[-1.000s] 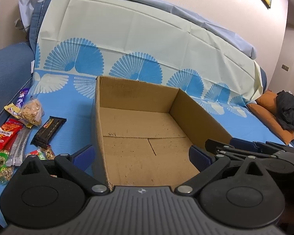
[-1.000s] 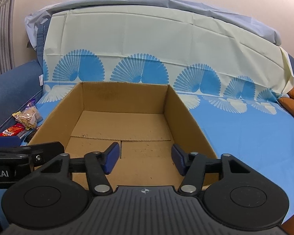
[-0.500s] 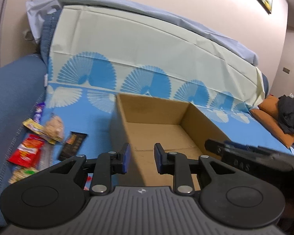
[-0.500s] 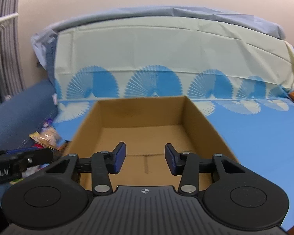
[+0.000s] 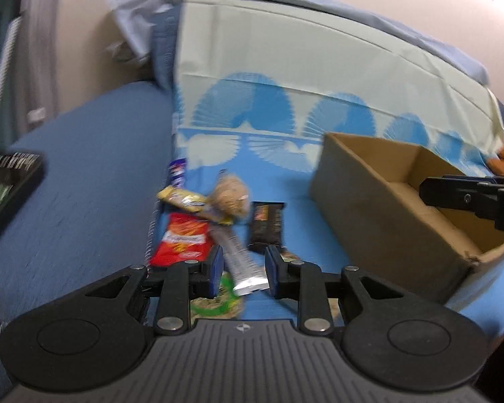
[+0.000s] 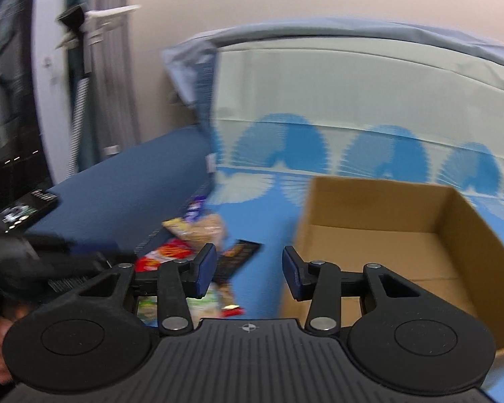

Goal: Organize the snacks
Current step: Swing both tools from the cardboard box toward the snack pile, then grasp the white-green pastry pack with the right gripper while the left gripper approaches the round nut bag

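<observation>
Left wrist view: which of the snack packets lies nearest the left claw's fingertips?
The silver foil packet: its lower end lies between the left claw fingertips, untouched. The red packet and dark bar lie farther off.

Matt cardboard box [image 5: 379, 208], glossy foil snack wrappers [image 5: 181, 241], woven blue cloth [image 5: 84, 181].

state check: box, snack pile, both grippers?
cardboard box: open-topped, empty, upright on the blue cloth.
snack packets: loose pile on the cloth left of the box, none packed.
left gripper: partly open, holding nothing, aimed over the pile.
right gripper: partly open, holding nothing.
</observation>
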A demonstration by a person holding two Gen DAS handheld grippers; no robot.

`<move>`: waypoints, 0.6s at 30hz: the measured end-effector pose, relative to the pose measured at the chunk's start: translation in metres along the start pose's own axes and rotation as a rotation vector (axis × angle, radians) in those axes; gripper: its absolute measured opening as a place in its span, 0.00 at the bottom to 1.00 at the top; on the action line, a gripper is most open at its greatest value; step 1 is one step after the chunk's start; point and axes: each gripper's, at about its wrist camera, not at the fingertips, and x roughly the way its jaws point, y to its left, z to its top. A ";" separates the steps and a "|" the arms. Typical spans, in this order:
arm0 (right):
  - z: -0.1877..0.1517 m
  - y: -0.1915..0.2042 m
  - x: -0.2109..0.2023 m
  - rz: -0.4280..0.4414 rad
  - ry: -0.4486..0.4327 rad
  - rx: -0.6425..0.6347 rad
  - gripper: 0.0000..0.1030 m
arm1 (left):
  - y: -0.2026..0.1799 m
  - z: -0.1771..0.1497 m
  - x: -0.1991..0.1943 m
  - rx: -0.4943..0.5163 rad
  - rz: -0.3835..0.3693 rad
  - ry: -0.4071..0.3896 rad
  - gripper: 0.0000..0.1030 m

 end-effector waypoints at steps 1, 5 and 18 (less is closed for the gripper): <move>0.001 0.007 0.005 0.018 0.005 -0.010 0.44 | 0.005 -0.003 0.000 -0.016 0.014 -0.007 0.35; -0.001 0.040 0.032 0.065 0.051 -0.078 0.44 | 0.018 -0.005 0.002 -0.088 0.061 0.015 0.44; -0.046 0.069 0.126 -0.032 0.326 -0.213 0.67 | 0.007 -0.010 0.025 -0.057 0.062 0.074 0.51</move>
